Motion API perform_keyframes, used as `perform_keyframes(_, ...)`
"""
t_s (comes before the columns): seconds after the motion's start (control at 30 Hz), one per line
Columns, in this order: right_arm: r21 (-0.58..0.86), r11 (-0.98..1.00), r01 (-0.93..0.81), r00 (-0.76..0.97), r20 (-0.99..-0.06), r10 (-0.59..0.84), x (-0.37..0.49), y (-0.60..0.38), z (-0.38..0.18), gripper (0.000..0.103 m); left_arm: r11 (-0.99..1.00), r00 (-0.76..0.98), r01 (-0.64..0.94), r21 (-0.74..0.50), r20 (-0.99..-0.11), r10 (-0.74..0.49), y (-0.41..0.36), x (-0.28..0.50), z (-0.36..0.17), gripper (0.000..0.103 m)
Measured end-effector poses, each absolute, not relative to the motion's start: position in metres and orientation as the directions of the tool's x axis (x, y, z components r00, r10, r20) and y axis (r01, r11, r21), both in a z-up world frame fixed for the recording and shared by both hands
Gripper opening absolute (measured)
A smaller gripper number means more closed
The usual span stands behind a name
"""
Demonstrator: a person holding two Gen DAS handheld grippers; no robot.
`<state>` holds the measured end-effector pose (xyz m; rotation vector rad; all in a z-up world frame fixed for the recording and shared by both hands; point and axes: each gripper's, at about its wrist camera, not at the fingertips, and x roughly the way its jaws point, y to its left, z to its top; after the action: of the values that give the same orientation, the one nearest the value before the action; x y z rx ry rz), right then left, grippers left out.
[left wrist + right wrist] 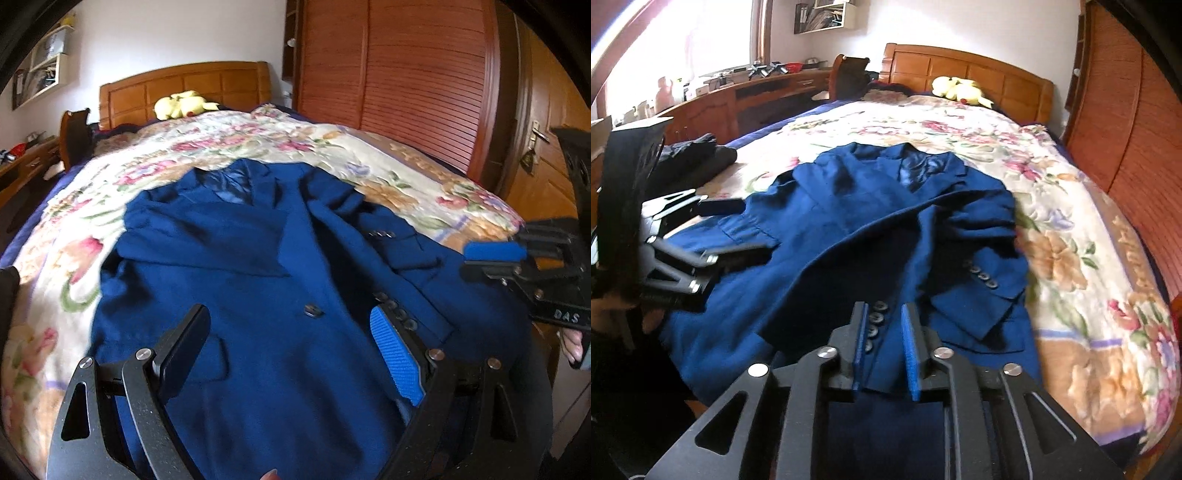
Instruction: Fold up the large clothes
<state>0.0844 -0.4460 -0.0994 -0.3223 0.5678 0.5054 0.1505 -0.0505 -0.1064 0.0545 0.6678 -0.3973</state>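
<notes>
A dark blue suit jacket [258, 258] lies front up on the floral bedspread, collar toward the headboard, both sleeves folded across its front. It also shows in the right wrist view [871, 221]. My left gripper [291, 332] hovers wide open above the jacket's lower front, holding nothing. It appears in the right wrist view [738, 229] at the jacket's left side. My right gripper [884, 332] is over the lower sleeve cuff with its buttons [873, 325], jaws partly open with the cloth below them. It shows at the right edge of the left wrist view [491, 258].
The floral bedspread [1071, 258] covers the bed. A yellow plush toy [960, 90] lies by the wooden headboard [979, 70]. Dark clothing [694, 155] sits at the bed's left edge beside a desk [757, 96]. A wooden wardrobe [406, 74] and door [546, 155] stand on the right.
</notes>
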Motion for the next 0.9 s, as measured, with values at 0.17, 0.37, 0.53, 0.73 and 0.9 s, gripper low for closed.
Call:
perform_keyframes(0.17, -0.154, 0.844, -0.514, 0.734, -0.588, 0.340, 0.089, -0.448, -0.103, 0.038, 0.909, 0.678, 0.408, -0.081, -0.640, -0.362, -0.065, 0.146, -0.116, 0.089)
perform_keyframes(0.37, -0.128, 0.863, -0.489, 0.732, -0.599, 0.326, 0.097, -0.455, -0.108, 0.041, 0.908, 0.663, 0.411, -0.081, -0.657, -0.358, -0.071, 0.145, -0.121, 0.086)
perform_keyframes(0.53, -0.098, 0.876, -0.472, 0.728, -0.603, 0.325, 0.103, -0.463, -0.108, 0.042, 0.885, 0.613, 0.450, -0.118, -0.680, -0.402, -0.076, 0.144, -0.124, 0.066)
perform_keyframes(0.73, -0.090, 0.880, -0.467, 0.728, -0.603, 0.325, 0.105, -0.467, -0.110, 0.042, 0.868, 0.550, 0.475, -0.142, -0.722, -0.420, -0.082, 0.145, -0.132, 0.049)
perform_keyframes(0.9, -0.088, 0.875, -0.475, 0.723, -0.605, 0.332, 0.105, -0.464, -0.112, 0.042, 0.846, 0.496, 0.495, -0.198, -0.735, -0.462, -0.079, 0.144, -0.136, 0.015)
